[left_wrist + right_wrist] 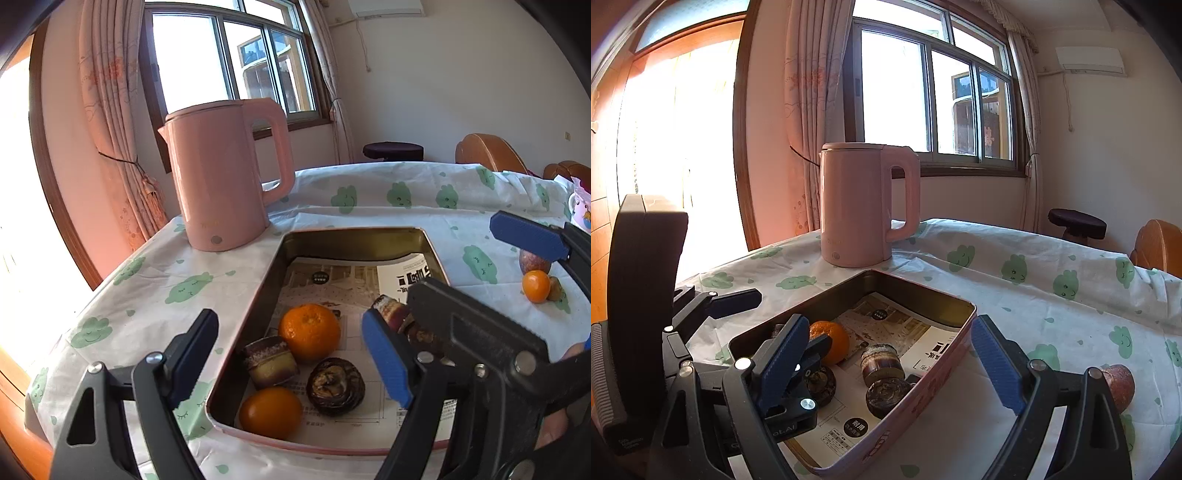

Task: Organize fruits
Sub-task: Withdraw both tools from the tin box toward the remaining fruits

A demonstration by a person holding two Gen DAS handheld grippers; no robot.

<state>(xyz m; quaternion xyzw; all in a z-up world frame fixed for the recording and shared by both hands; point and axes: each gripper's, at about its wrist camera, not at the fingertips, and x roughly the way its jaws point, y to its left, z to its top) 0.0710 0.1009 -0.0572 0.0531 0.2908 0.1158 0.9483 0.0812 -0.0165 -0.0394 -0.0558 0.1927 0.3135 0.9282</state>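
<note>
The tin tray [354,240] looks like metal, its inner walls a dull brassy sheen, and it is lined with smooth printed paper [332,280]; the mandarin [309,330] in it has a dimpled, slightly glossy peel, while the dark water chestnut [335,386] looks rough and matt. The kettle [218,173] has a smooth satin pink plastic shell, and the tabletop wears a thin, creased cloth [369,206] of matt white. The left gripper [291,362] is matt black plastic with ribbed blue pads [388,365] and shiny metal rivets.

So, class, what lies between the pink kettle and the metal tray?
Just a narrow bare strip of tablecloth separates kettle and tray, in both wrist views.
</note>
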